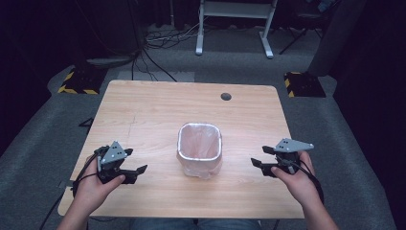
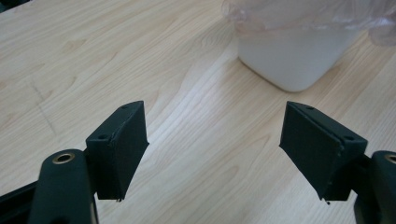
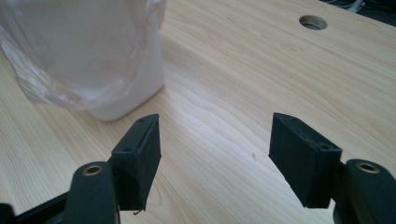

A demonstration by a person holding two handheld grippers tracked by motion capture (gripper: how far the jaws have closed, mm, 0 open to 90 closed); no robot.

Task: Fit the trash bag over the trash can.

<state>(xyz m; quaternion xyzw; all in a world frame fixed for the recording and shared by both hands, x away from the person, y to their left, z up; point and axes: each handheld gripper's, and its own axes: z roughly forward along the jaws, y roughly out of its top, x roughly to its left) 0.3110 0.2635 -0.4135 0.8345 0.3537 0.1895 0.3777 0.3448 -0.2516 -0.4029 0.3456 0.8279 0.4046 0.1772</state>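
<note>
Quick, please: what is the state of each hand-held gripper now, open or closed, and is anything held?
Left hand-held gripper: open, holding nothing.
Right hand-held gripper: open, holding nothing.

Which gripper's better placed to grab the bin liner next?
Roughly even, slight edge right. The right gripper and the left gripper both flank the bin with open, empty jaws, but in the high view the right sits level with the liner rim.

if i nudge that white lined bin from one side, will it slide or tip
Probably slide: the bin looks squat with a broad base on the smooth table. It seems empty, so likely light. The thin plastic liner folded over its rim looks floppy and slippery to grip.
</note>
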